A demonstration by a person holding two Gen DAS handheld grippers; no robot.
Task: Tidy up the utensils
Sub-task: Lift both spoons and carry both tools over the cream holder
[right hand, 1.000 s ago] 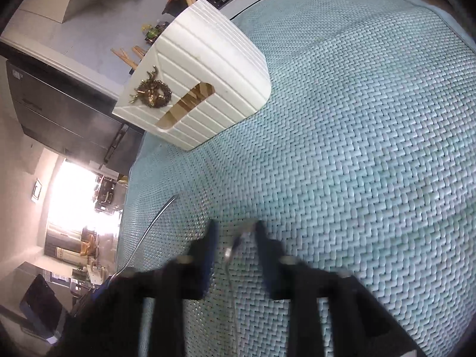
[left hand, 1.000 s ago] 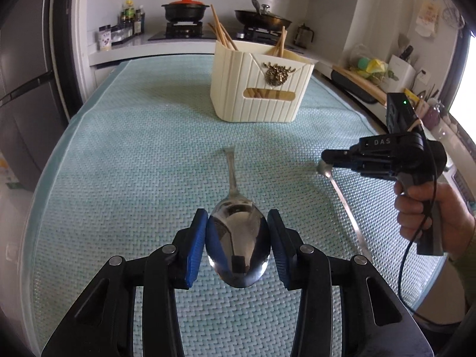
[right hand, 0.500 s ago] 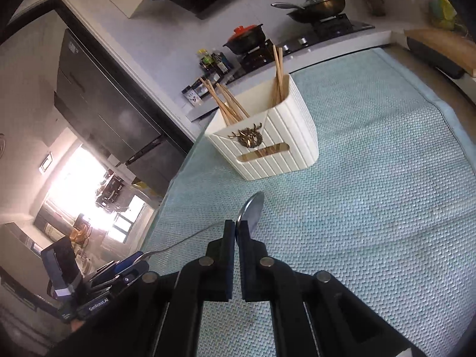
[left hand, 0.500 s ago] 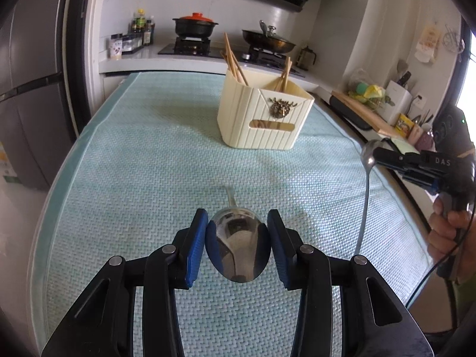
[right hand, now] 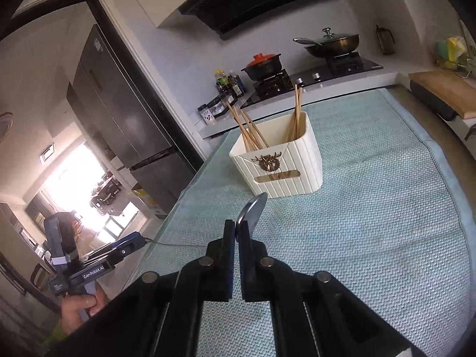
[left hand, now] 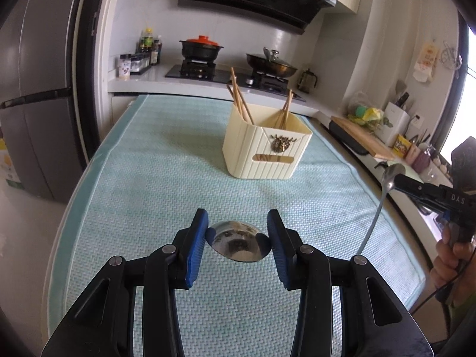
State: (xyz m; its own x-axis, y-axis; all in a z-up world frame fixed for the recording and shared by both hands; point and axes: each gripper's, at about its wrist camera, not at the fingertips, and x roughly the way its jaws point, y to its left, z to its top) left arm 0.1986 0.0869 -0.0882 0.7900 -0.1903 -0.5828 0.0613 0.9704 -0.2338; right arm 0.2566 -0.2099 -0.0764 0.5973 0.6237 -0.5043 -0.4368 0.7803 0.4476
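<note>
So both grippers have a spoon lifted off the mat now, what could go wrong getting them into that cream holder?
1. The left gripper pinches the large spoon across its rounded, shiny bowl, so it could slip or swivel.
2. The right gripper holds the small spoon near its bowl with the long handle dangling; it may swing and miss the opening.
3. Chopsticks already lean in the holder and could deflect a spoon or tip it.
</note>
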